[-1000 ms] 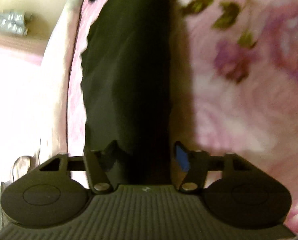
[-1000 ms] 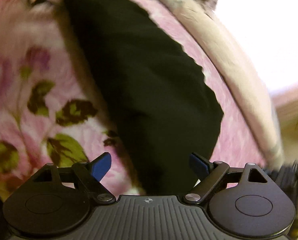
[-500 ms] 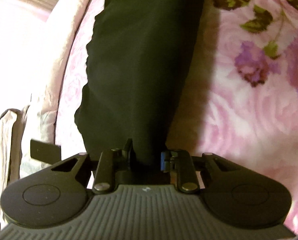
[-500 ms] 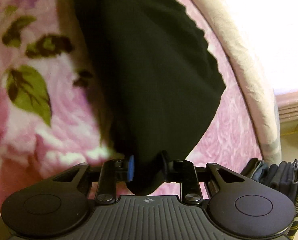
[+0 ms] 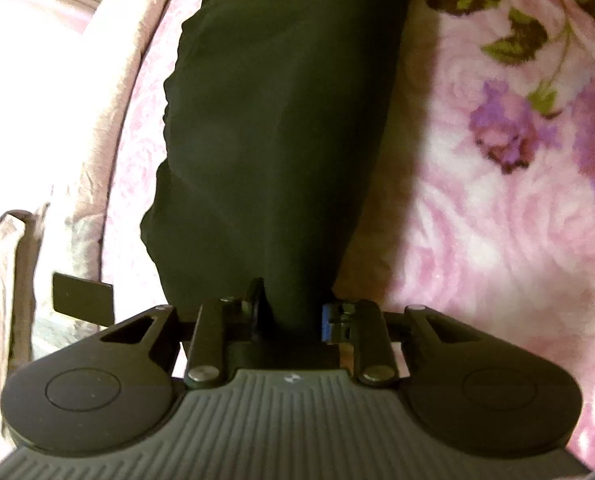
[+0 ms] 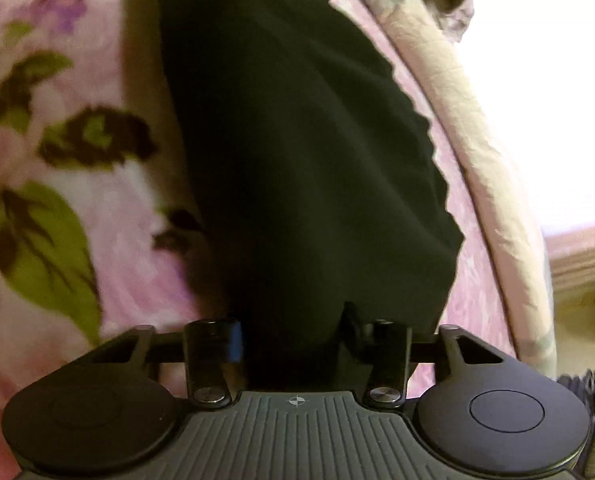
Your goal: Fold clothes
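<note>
**Both grippers take hold of dark garment on floral bed**

A pink floral blanket [image 5: 497,240] covers the bed, giving a flat surface for folding. Across it lies the black garment [image 5: 281,120], its near end bunched into both tools — likely so it can be lifted evenly. The left gripper [image 5: 291,316] has its jaws closing on the cloth; the right gripper [image 6: 291,340] pinches it too, jaws easing open slightly.

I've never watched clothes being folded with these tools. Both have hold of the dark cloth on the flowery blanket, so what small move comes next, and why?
Probably lift both ends together. The left gripper and the right gripper each pinch the black fabric garment, which lies bunched on the pink floral blanket; raising it would let it hang straight for a fold.
</note>
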